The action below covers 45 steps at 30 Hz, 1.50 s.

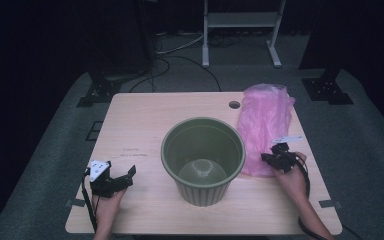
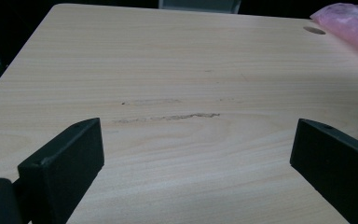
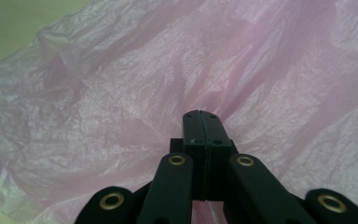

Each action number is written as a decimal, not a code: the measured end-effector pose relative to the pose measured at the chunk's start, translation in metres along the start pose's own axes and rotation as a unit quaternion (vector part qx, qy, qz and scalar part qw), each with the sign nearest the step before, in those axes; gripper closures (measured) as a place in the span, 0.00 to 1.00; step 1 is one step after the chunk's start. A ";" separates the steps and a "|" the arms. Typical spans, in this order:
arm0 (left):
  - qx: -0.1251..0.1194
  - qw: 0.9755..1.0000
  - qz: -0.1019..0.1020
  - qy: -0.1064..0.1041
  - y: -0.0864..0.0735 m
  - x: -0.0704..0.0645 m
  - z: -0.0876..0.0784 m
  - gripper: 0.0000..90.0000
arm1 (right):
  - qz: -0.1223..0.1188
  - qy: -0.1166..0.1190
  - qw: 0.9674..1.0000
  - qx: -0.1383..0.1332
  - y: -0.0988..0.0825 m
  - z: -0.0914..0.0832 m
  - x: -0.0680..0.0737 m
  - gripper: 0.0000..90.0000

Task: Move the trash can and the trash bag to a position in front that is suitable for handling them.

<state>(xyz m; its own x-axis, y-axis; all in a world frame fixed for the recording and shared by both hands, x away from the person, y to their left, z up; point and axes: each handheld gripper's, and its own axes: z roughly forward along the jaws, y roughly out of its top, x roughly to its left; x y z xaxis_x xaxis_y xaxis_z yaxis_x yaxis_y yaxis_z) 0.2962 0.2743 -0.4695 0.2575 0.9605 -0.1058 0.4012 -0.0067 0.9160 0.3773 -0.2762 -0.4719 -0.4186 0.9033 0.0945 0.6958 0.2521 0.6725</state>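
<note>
A pink plastic bag [image 1: 265, 120] lies crumpled on the right side of the wooden table [image 1: 135, 130]. At the bag's near end my right gripper [image 1: 274, 159] is shut. In the right gripper view its jaws [image 3: 201, 114] are pressed together with the bag's film [image 3: 121, 84] pinched at the tips, and creases fan out from there. A green ribbed bin [image 1: 200, 192] stands upright and empty mid-table. My left gripper [image 1: 125, 179] rests near the front left, open, with bare tabletop [image 2: 177, 70] between its fingers [image 2: 196, 140].
A round hole [image 1: 234, 105] sits in the table's far edge beside the bag, also visible in the left gripper view [image 2: 314, 30]. A white frame stand [image 1: 242, 20] and black stand feet [image 1: 97, 90] are on the carpet behind the table.
</note>
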 end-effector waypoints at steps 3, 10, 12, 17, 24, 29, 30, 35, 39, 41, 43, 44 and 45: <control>0.000 1.000 0.002 -0.001 0.000 -0.002 0.000 0.02 | -0.009 0.044 0.999 0.019 -0.028 -0.028 -0.004 1.00; 0.003 1.000 0.004 -0.001 -0.001 -0.005 0.002 0.02 | -0.005 0.077 0.997 0.030 -0.086 -0.080 -0.004 1.00; 0.003 1.000 0.008 -0.002 0.000 -0.008 0.003 0.02 | 0.001 0.084 0.996 0.040 -0.095 -0.090 -0.005 0.85; 0.003 1.000 0.008 -0.004 0.000 -0.010 0.004 0.02 | -0.005 0.073 0.997 0.038 -0.082 -0.110 -0.002 0.60; -0.001 1.000 0.010 -0.003 0.001 -0.006 0.001 0.02 | 0.001 0.050 0.998 0.038 -0.017 -0.068 -0.011 0.41; -0.003 1.000 0.002 0.000 0.000 -0.001 0.000 0.02 | 0.013 0.018 0.998 0.056 0.009 -0.032 -0.019 0.35; -0.003 1.000 0.000 0.000 0.000 0.000 0.000 0.02 | 0.021 0.005 0.998 0.063 0.016 -0.022 -0.021 0.33; -0.007 1.000 -0.003 0.002 0.001 0.002 -0.001 0.02 | 0.031 -0.037 0.996 0.081 0.022 -0.001 -0.021 0.32; -0.009 1.000 -0.003 0.004 0.001 0.004 -0.002 0.02 | 0.013 -0.061 0.995 0.074 0.019 0.003 -0.019 0.40; -0.007 1.000 -0.005 0.003 0.001 0.003 -0.002 0.02 | -0.006 -0.046 0.996 0.075 0.018 -0.001 -0.016 0.61; -0.007 1.000 -0.004 0.003 0.001 0.002 -0.001 0.02 | -0.018 -0.037 0.996 0.083 0.016 -0.005 -0.016 0.73; -0.008 1.000 -0.003 0.003 0.001 0.001 -0.001 0.02 | -0.018 -0.037 0.996 0.083 0.016 -0.005 -0.016 0.73; -0.009 1.000 0.000 0.003 0.001 0.001 -0.002 0.02 | -0.024 -0.028 0.995 0.089 0.014 -0.008 -0.015 0.82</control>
<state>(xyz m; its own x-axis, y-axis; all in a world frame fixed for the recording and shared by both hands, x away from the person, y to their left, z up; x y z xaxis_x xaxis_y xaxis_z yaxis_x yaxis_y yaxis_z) 0.2951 0.2753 -0.4676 0.2518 0.9622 -0.1038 0.3857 -0.0014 0.9226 0.3885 -0.2894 -0.4579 -0.4245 0.9052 0.0201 0.7697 0.3491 0.5345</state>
